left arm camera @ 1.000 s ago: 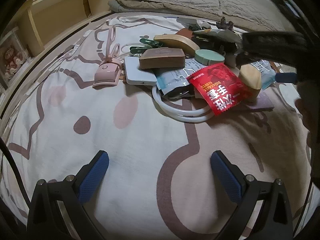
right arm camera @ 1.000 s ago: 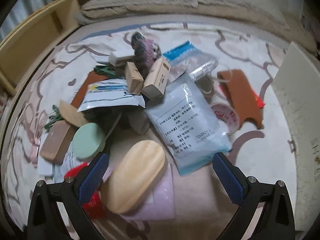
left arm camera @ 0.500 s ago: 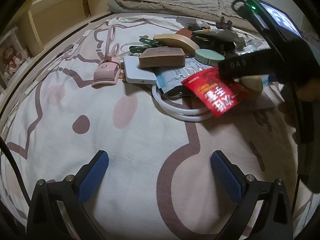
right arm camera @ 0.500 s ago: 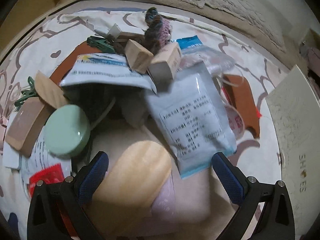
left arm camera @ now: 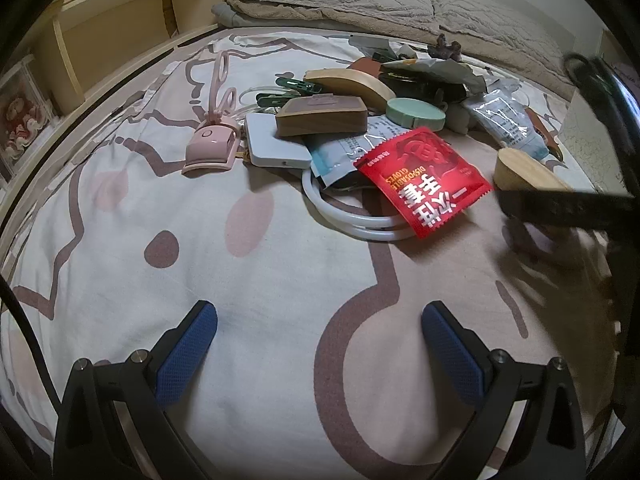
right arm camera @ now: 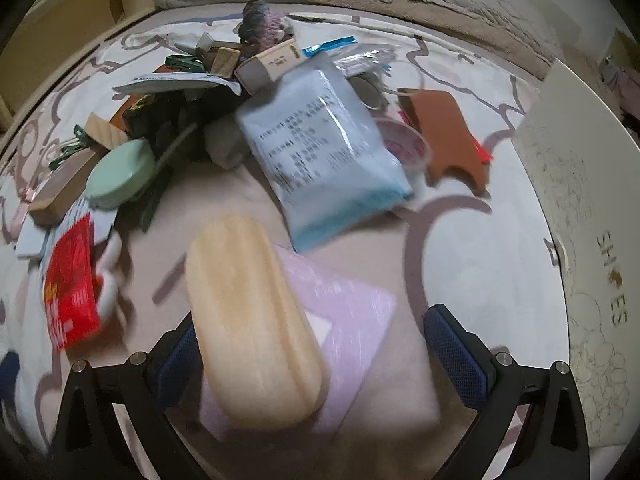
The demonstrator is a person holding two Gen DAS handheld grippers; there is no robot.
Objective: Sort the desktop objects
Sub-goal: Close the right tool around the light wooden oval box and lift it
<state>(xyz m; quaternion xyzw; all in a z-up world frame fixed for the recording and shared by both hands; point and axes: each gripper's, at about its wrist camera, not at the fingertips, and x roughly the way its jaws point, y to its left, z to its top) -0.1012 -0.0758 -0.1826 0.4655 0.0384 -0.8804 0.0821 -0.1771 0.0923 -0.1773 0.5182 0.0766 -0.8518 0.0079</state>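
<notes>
Right tongs (right arm camera: 312, 356), wide open and empty, are lowered astride the wooden block (right arm camera: 252, 320) at 6 o'clock of the pile for a grab, while left tongs (left arm camera: 320, 344), open, empty, are parked over bare bed (left arm camera: 240, 280).

Wooden block (right arm camera: 252, 320) on pouch (right arm camera: 344, 316), left of box (right arm camera: 576, 208)

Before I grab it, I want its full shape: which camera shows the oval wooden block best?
The right wrist view: the oval wooden block fills the foreground, its whole top face visible, between the open right tongs. The left wrist view shows only one rounded end, the rest hidden behind a dark blurred bar.
</notes>
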